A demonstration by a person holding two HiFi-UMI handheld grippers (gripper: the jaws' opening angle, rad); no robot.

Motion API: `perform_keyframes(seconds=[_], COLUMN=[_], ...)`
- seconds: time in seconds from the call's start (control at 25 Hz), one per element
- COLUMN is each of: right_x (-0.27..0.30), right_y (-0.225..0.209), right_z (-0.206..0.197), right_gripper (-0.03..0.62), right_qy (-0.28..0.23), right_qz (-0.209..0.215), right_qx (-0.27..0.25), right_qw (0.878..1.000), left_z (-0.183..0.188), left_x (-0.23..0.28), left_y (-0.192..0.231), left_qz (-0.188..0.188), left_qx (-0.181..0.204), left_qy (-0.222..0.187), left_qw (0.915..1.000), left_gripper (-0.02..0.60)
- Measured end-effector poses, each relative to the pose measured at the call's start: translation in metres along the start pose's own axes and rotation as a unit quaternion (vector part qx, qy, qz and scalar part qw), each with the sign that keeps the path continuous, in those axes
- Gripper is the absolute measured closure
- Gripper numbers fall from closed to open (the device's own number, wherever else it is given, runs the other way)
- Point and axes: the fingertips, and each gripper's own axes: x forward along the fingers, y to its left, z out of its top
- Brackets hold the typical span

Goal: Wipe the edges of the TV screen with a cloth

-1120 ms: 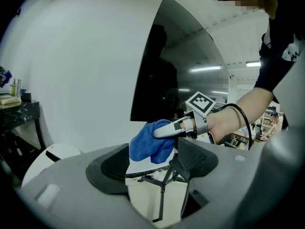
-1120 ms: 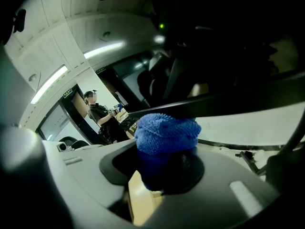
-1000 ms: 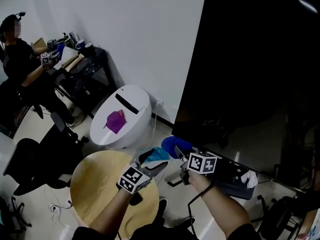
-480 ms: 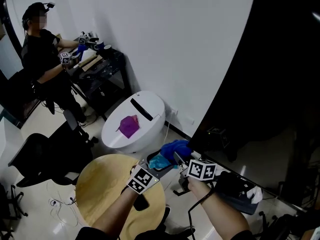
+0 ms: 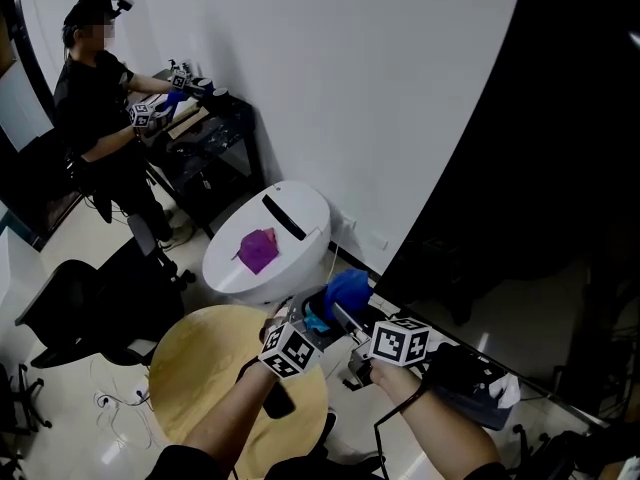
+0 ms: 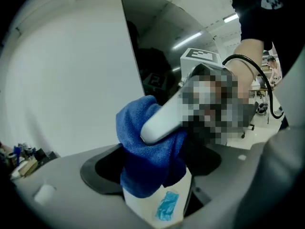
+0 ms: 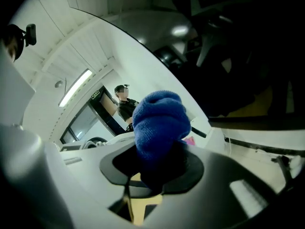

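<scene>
Your right gripper [image 5: 338, 314] was clamped on the fluffy blue cloth [image 7: 159, 123] (head view barely showed it); left gripper [image 5: 303, 328], couldn't tell.

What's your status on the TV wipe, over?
Right gripper shut on blue cloth. Left gripper at the cloth, grip unclear. Cloth by lower corner of TV screen, contact unclear.

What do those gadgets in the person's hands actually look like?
Both are pale grey plastic. The left gripper and right gripper each carry a white cube printed with black square markers. A thin black cable trails from the right one. The person's sleeves are dark.
</scene>
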Motion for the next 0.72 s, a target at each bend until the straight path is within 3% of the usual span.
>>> perform_keyframes(seconds=[0.24, 0.36, 0.56, 0.72], right_x=[-0.012, -0.019, -0.036, -0.062], right_y=[0.005, 0.004, 0.002, -0.001], right_z=[0.001, 0.002, 0.011, 0.019], right_gripper=[0.448, 0.388, 0.339, 0.327], right_qy=[-0.003, -0.011, -0.036, -0.062], right_qz=[0.007, 0.005, -0.003, -0.031], right_qx=[0.004, 0.003, -0.011, -0.032], right_qw=[1.000, 1.000, 0.999, 0.997], left_z=[0.005, 0.008, 0.012, 0.005], left_x=[-0.002, 0.000, 0.007, 0.011], left_y=[-0.006, -0.011, -0.009, 0.005], left_qz=[-0.030, -0.044, -0.039, -0.023], left_qx=[-0.061, -0.103, -0.171, -0.204], left_qy=[-0.032, -0.051, -0.074, -0.054], left_qw=[0.9972, 0.9924, 0.9818, 0.9773], left_gripper=[0.337, 0.441, 0.462, 0.463])
